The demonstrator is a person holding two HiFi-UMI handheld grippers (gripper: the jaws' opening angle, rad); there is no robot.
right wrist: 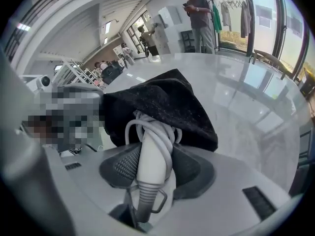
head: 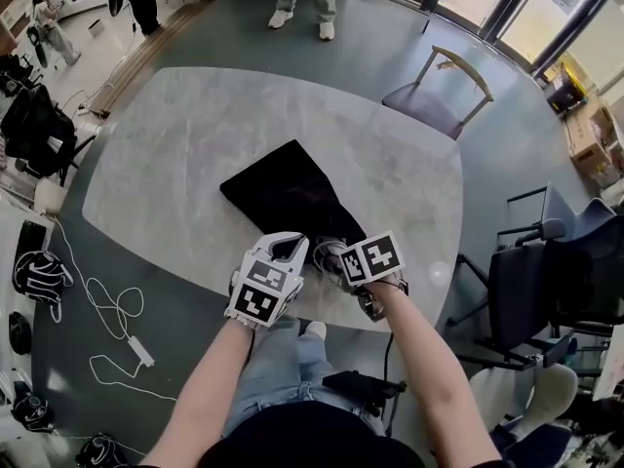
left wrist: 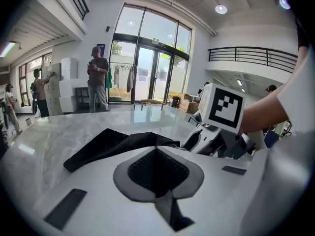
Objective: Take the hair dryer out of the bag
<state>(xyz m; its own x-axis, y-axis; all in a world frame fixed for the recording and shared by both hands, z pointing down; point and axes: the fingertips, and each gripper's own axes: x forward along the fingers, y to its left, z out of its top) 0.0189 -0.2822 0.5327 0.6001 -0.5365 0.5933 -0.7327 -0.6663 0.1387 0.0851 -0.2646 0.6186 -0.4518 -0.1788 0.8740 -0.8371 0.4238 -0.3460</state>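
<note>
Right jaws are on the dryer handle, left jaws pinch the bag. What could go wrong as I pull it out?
The cord looped around the hair dryer handle may snag on the bag mouth and drag the bag along. The left gripper pinches only a thin fold of fabric, which might slip free. The right gripper holds a smooth handle near the table edge; a slip could drop it to the floor.

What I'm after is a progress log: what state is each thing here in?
black bag: lying flat on the table, mouth toward the person.
hair dryer: handle out of the black bag with its cord wrapped round, rest hidden inside.
left claw: shut on the black bag's edge.
right claw: shut on the hair dryer's handle.
</note>
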